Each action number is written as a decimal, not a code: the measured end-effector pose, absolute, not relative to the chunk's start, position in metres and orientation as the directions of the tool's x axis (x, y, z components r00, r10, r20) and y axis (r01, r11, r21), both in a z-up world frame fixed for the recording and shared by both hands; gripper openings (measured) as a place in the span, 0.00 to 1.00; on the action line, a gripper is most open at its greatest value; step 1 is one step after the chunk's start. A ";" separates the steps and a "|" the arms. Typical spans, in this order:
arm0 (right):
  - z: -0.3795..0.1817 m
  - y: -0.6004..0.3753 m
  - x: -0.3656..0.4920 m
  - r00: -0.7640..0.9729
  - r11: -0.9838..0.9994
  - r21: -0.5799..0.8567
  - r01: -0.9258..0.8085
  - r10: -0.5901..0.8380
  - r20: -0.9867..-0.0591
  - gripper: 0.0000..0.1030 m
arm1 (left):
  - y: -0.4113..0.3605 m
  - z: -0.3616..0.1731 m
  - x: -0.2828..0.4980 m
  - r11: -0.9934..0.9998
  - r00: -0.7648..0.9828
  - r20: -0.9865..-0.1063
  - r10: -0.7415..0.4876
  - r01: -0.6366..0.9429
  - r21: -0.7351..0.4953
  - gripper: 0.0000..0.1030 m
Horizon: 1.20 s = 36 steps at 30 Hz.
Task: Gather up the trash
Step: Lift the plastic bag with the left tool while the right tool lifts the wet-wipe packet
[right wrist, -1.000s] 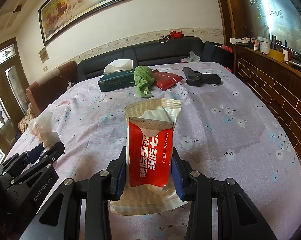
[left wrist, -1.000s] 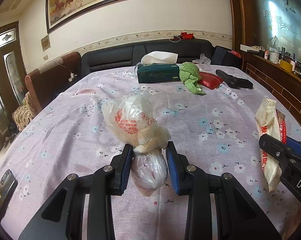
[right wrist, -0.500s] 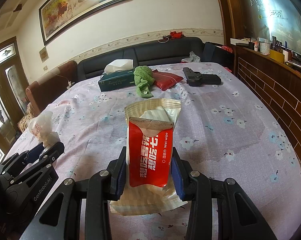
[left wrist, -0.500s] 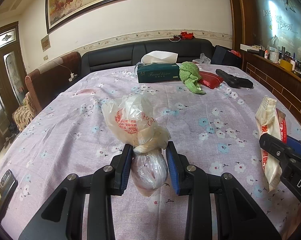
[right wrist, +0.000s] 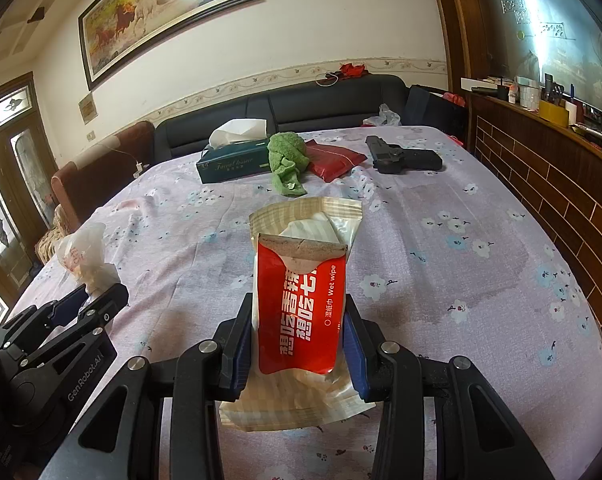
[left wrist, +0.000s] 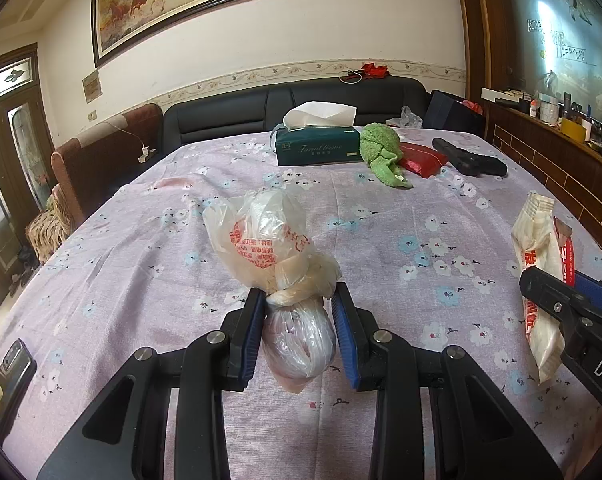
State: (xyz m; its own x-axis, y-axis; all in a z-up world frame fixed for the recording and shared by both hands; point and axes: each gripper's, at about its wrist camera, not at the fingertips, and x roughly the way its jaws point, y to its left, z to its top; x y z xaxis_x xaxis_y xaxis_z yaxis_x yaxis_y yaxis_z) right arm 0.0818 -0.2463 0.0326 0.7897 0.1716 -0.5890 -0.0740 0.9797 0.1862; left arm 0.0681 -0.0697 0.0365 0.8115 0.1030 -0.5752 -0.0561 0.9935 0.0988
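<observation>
Knotted bag (left wrist: 285, 280) btwn left fingers (left wrist: 257, 330) (wipes pack (right wrist: 301, 312) right).

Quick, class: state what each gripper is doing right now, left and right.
Left gripper: shut on the knotted plastic bag.
Right gripper: shut on the wet wipe pack.

Both my wrist views are evenly lit and sharp at centre. Glare washes out the framed painting (left wrist: 189, 2) and the glossy wall panel (left wrist: 549, 40) at right. Fisheye bending and dark vignetting crowd the corners; shadows stay soft.
</observation>
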 end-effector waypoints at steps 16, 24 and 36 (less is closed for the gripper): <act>0.034 -0.246 0.081 0.791 0.980 0.183 -0.075 0.171 -0.587 0.41 | -0.067 0.037 0.067 0.993 0.812 -0.574 0.107 -0.060 0.101 0.31; 0.034 -0.246 0.081 0.791 0.980 0.183 -0.075 0.171 -0.587 0.41 | -0.067 0.037 0.067 0.993 0.812 -0.574 0.107 -0.060 0.101 0.31; 0.035 -0.245 0.080 0.794 0.980 0.183 -0.079 0.172 -0.583 0.41 | -0.065 0.039 0.066 0.993 0.813 -0.572 0.109 -0.064 0.097 0.31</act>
State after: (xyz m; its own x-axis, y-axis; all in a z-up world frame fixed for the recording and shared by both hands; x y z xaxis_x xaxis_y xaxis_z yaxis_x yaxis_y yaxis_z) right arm 0.0802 -0.2451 0.0351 0.7938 0.1724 -0.5832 -0.0787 0.9800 0.1826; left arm 0.0656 -0.0652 0.0389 0.8128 0.1086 -0.5723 -0.0642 0.9932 0.0972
